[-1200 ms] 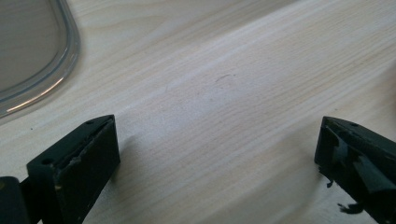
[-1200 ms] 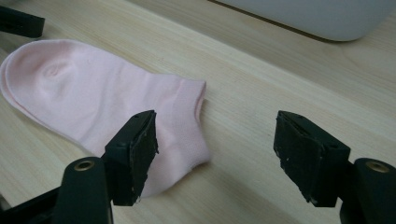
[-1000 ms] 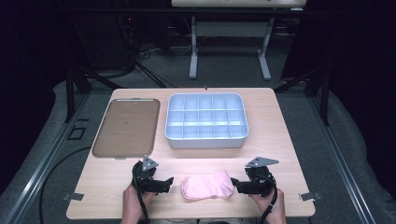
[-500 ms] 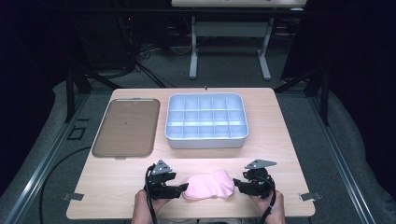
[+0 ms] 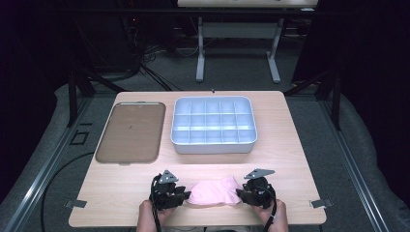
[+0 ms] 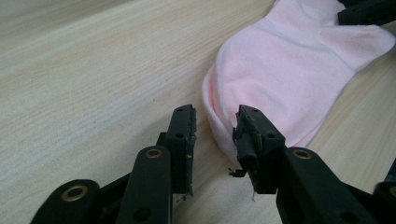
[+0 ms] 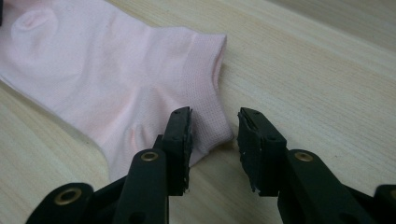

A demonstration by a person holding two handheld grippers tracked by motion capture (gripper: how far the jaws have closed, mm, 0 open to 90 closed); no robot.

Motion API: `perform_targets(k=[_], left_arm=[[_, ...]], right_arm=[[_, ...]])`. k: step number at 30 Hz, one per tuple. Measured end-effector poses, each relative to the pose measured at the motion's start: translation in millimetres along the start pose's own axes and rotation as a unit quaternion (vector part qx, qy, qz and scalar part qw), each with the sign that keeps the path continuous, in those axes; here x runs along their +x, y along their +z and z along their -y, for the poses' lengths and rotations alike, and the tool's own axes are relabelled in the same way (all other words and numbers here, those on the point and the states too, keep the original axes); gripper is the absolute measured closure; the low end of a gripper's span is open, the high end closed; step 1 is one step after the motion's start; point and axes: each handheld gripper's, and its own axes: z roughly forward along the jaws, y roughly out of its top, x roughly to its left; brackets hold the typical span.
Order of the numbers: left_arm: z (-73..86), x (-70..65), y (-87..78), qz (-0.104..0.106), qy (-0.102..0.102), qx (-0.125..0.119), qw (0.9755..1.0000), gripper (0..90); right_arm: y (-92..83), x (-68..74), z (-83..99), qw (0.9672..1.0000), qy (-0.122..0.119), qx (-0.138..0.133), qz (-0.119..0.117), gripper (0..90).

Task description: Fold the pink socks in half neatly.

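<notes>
A pale pink sock (image 5: 212, 192) lies flat near the table's front edge. My left gripper (image 5: 185, 195) is at its left end and my right gripper (image 5: 240, 194) at its right end. In the left gripper view the sock's (image 6: 289, 70) rounded edge lies in the gap of the left gripper (image 6: 215, 126), against the right jaw; the jaws have just been closing and a gap remains. In the right gripper view the ribbed cuff corner of the sock (image 7: 116, 79) sits between the jaws of the right gripper (image 7: 215, 128), which have also just been closing without pinching it.
A white box with several compartments (image 5: 212, 145) stands at the back middle of the wooden table (image 5: 290, 159). A flat brown tray (image 5: 130, 133) lies to its left. Two hands come in over the front edge.
The left gripper has slid right up to the sock's end. The right gripper has sunk onto the sock's other end. Both pairs of jaws stand narrower than before.
</notes>
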Motion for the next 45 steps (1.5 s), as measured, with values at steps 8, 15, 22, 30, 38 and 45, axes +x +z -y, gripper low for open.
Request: perform_targets(k=[8, 15, 22, 30, 38, 45], left_arm=[[4.4, 3.4, 1.3, 0.0, 0.008, -0.014, 0.9999, 80.6], [12.8, 13.5, 3.9, 0.025, 0.003, -0.054, 0.9982, 85.2], [12.9, 15.2, 4.1, 0.027, 0.002, -0.057, 0.998, 85.8], [12.3, 14.4, 4.9, 0.024, 0.004, -0.06, 0.9979, 86.0], [11.4, 15.8, 5.9, 0.027, -0.001, -0.062, 0.9977, 86.0], [11.7, 15.4, 6.3, 0.026, 0.0, -0.063, 0.9976, 85.6]], right_arm=[[-0.4, 2.9, 2.1, 1.0, -0.004, -0.002, -0.007, 77.9], [-0.6, -0.7, 4.5, 0.9996, 0.01, -0.009, -0.027, 82.8], [-6.0, -0.8, 3.4, 0.9992, 0.015, -0.017, -0.034, 82.9], [-15.0, 2.3, -1.4, 0.999, 0.009, -0.025, -0.035, 82.8], [-22.7, 5.3, -5.8, 0.9988, 0.008, -0.029, -0.04, 82.7], [-31.7, 11.6, -12.1, 0.9996, -0.011, -0.008, -0.025, 82.0]])
